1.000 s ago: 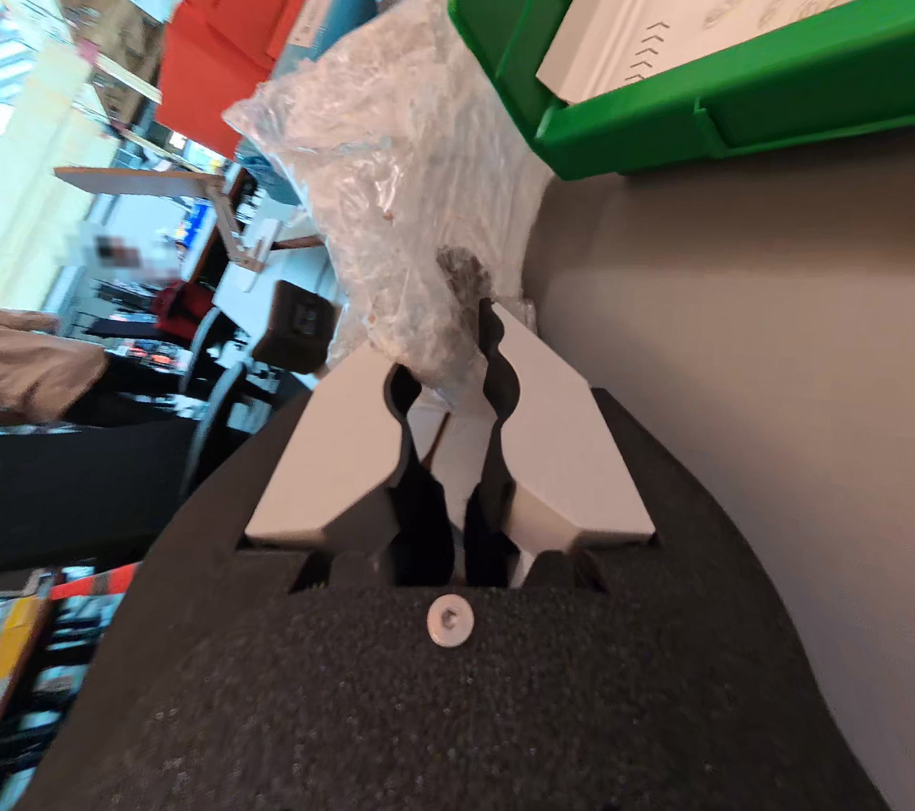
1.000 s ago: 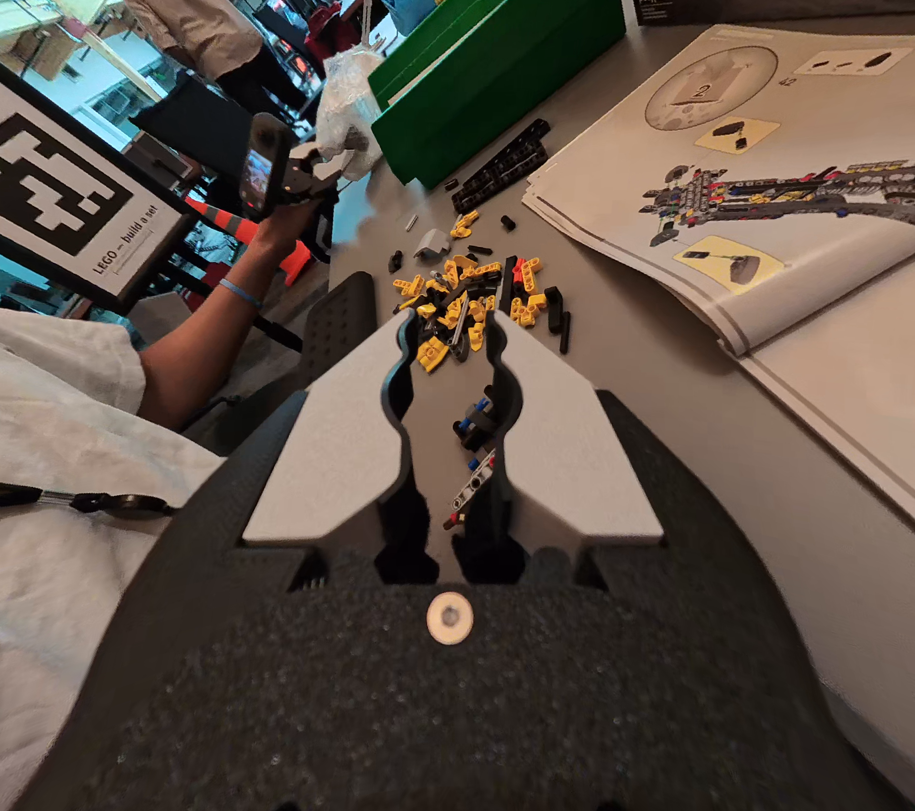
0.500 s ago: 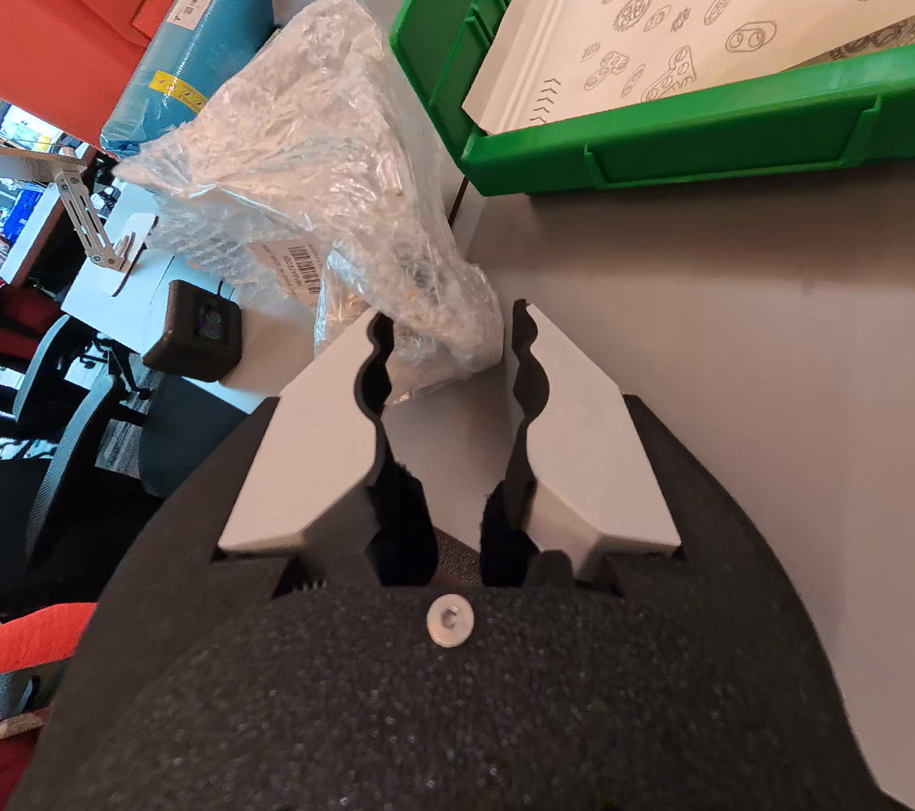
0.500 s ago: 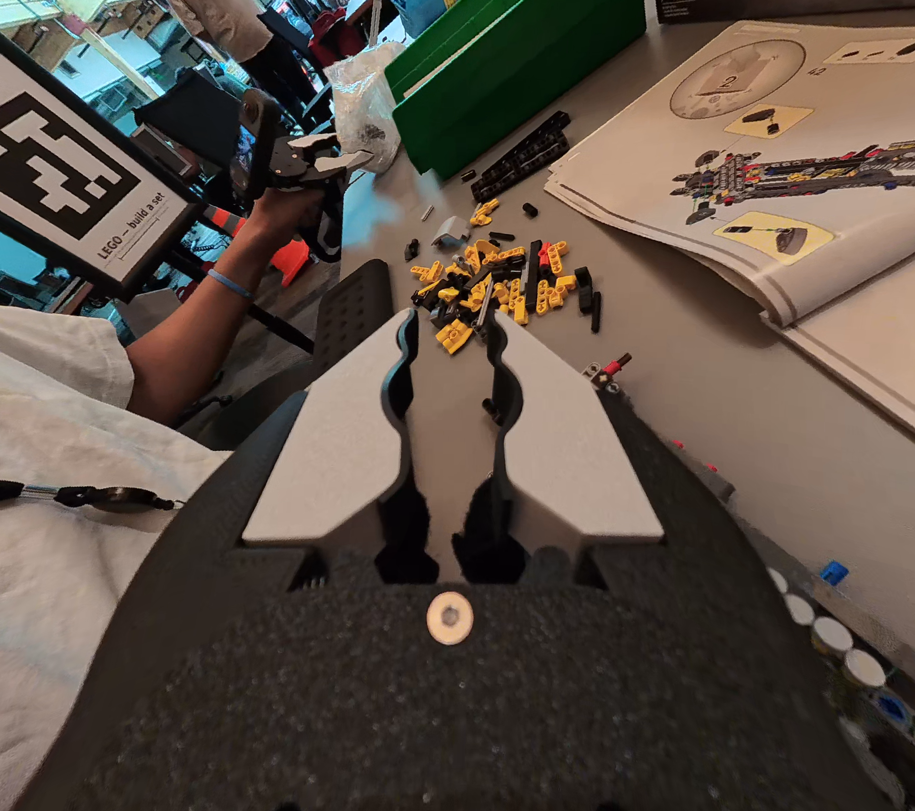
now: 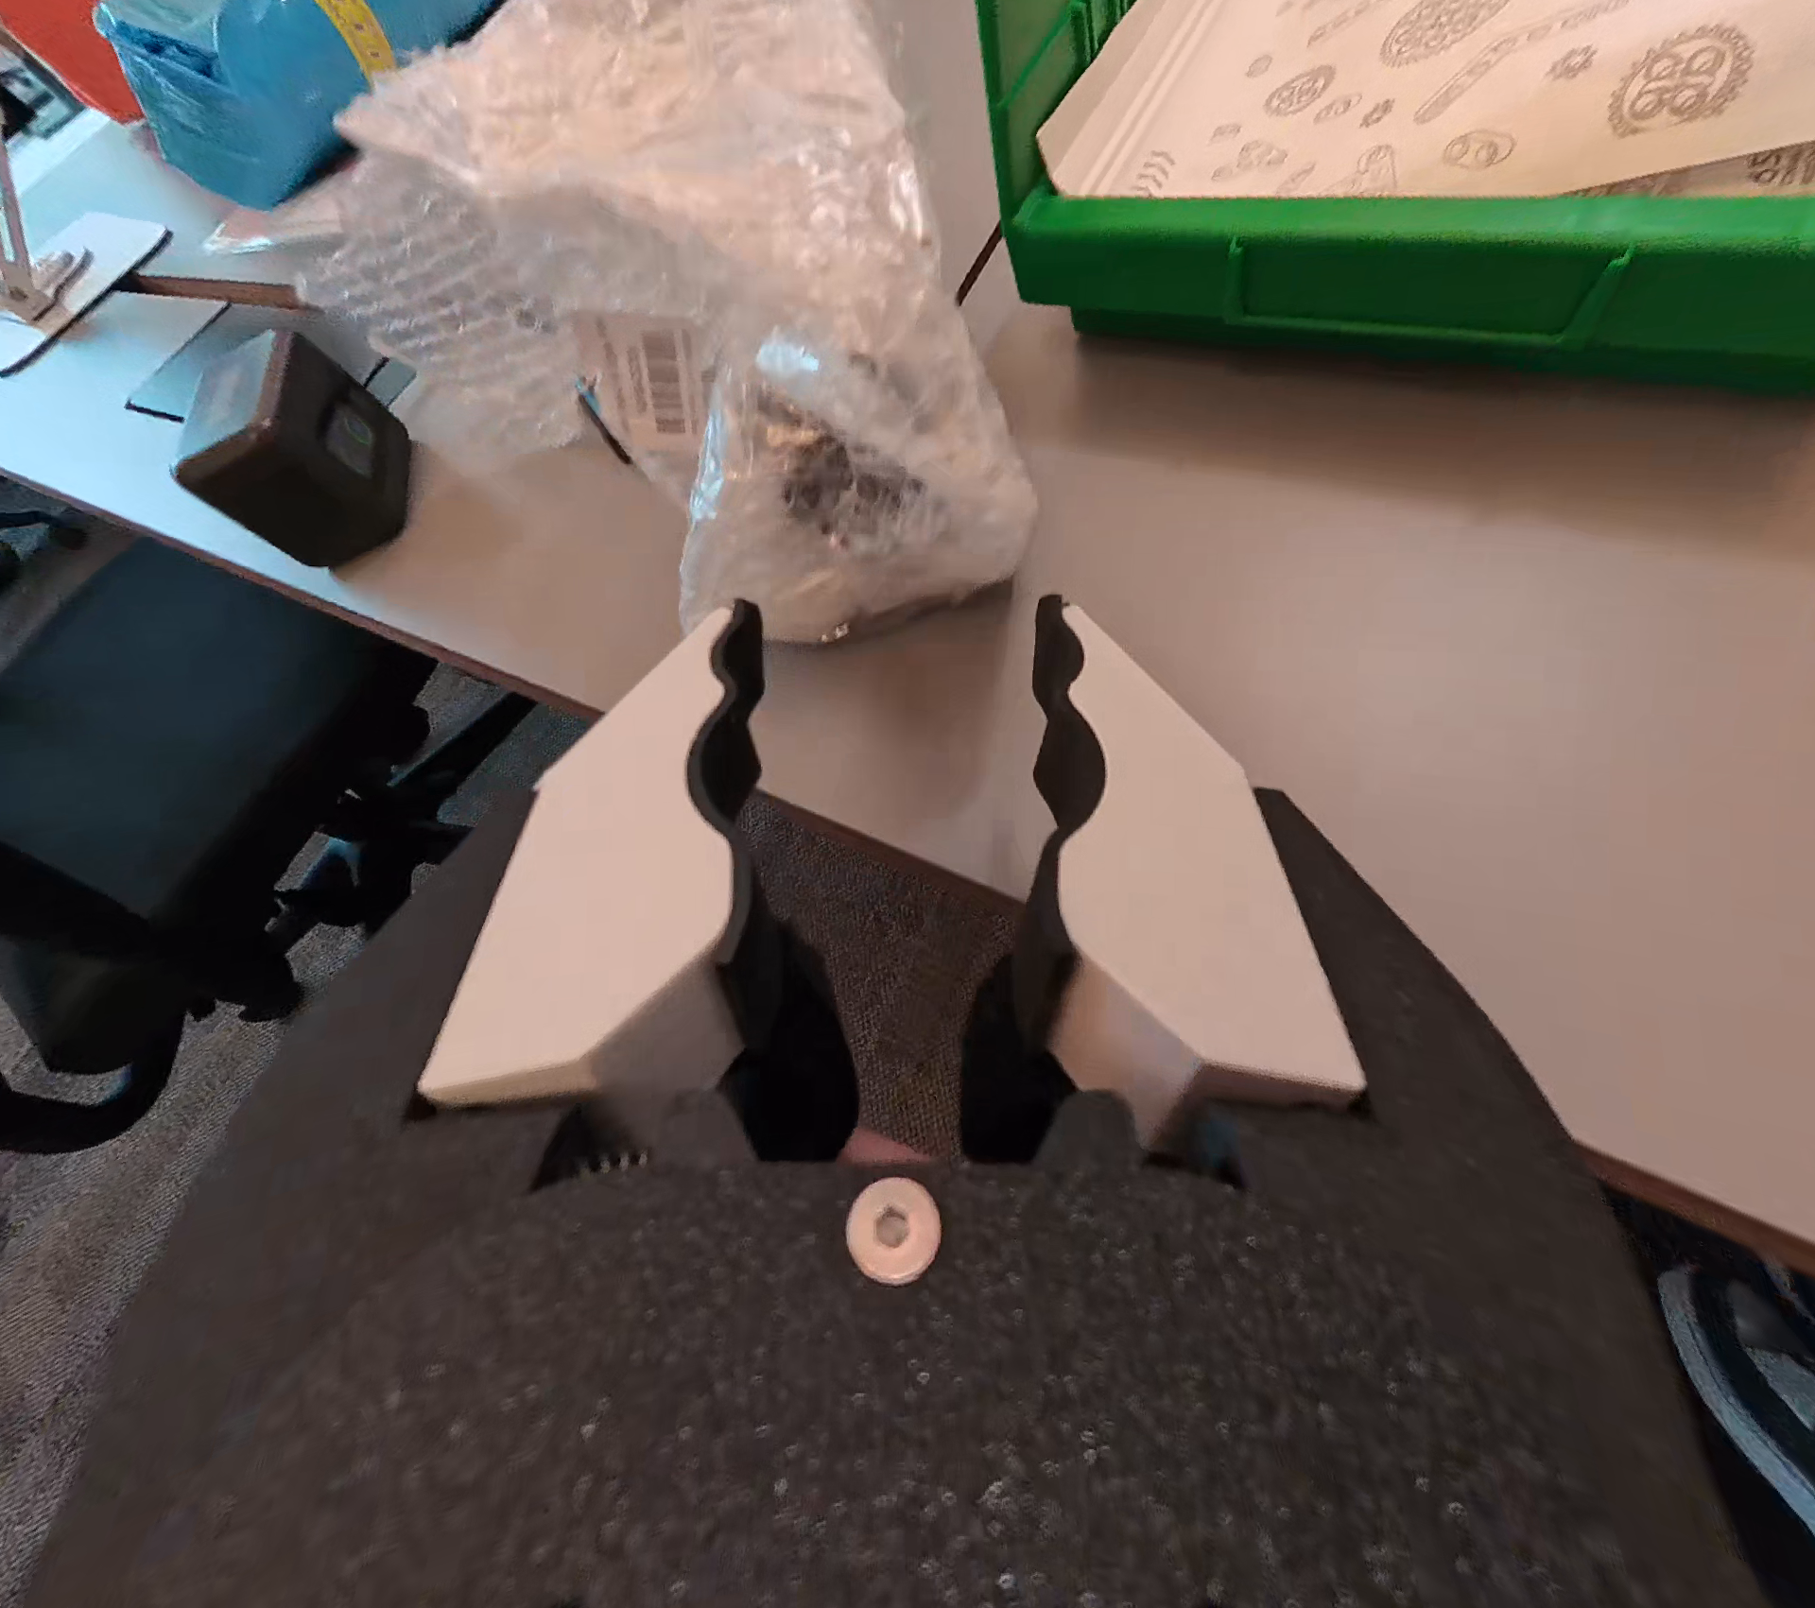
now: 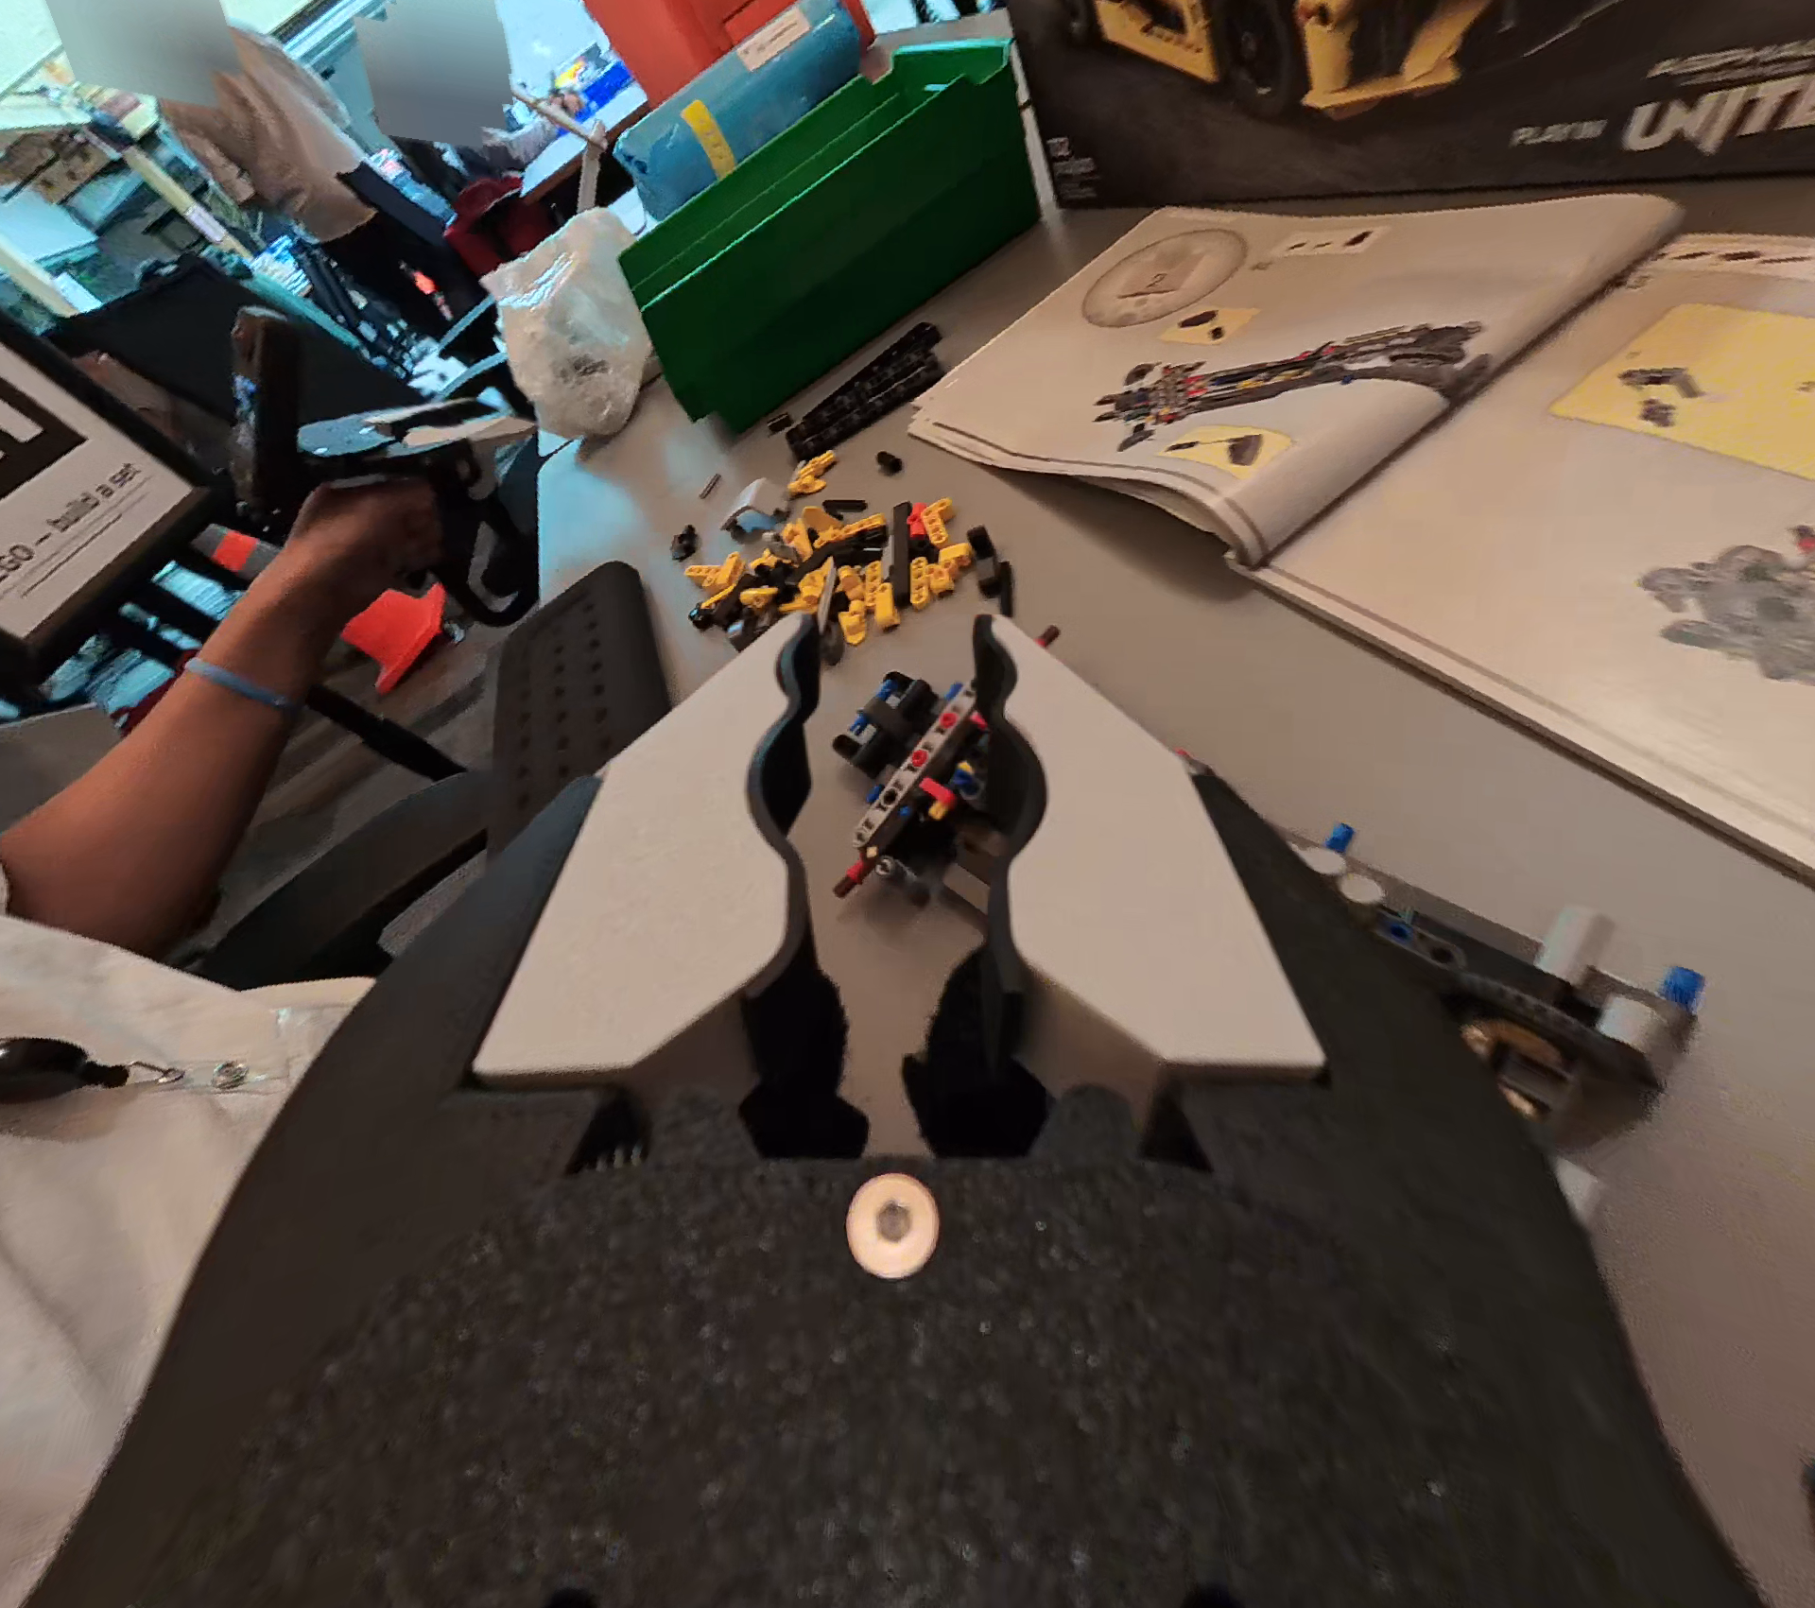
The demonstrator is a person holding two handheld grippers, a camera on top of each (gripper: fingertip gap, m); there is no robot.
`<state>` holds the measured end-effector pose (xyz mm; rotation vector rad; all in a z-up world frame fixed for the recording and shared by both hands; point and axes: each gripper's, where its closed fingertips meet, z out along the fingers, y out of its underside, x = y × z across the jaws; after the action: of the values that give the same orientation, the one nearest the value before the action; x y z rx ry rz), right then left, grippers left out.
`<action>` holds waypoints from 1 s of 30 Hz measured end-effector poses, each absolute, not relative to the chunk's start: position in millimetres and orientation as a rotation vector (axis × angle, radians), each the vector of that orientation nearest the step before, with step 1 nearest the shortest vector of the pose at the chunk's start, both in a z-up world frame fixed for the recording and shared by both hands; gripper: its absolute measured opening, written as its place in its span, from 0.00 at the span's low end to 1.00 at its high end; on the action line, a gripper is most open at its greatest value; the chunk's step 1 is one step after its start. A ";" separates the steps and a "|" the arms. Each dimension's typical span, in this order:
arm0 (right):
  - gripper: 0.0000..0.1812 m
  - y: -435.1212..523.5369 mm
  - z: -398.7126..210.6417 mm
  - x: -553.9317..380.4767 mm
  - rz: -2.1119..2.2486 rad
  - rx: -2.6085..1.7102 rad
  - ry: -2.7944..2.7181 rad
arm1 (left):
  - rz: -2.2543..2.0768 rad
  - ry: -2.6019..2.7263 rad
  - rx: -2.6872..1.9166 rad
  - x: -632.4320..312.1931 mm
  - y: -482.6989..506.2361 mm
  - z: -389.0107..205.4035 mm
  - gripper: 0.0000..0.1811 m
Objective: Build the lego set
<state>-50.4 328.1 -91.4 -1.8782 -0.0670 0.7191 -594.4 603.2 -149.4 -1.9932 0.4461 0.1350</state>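
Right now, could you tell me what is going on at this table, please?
A person is building a lego set with two handheld grippers. The left gripper is open and empty, just short of a clear plastic bag beside the green bin. The right gripper is open above a small part-built assembly, with the loose pile of pieces and open instruction booklet beyond.
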 end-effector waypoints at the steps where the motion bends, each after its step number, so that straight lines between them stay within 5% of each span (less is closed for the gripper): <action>1: 0.18 325.5 -91.9 -43.2 0.691 -1.869 -0.048 | 0.129 0.448 -1.996 -596.6 600.3 -150.9 0.30; 10: 0.23 299.3 -103.1 24.7 0.344 -1.785 0.121 | -0.195 0.364 -2.063 -540.7 556.1 -135.3 0.28; 16: 0.20 287.0 -107.8 58.5 0.109 -1.720 0.221 | -0.820 0.680 -2.074 -352.5 466.3 -95.2 0.28; 18: 0.20 286.6 -105.5 51.3 0.103 -1.714 0.182 | -0.822 0.864 -2.059 -287.9 440.2 -91.9 0.34; 23: 0.19 286.8 -100.3 41.8 0.050 -1.697 0.103 | -0.772 1.127 -1.814 -179.6 399.5 -88.6 0.29; 30: 0.18 284.5 -101.8 30.1 0.127 -1.727 0.105 | -0.796 1.102 -1.625 -172.2 368.4 -104.0 0.26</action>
<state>30.1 284.5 -101.8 -1.7270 0.1047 0.1266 -172.2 368.4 -104.0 -1.6247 1.1017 -0.7958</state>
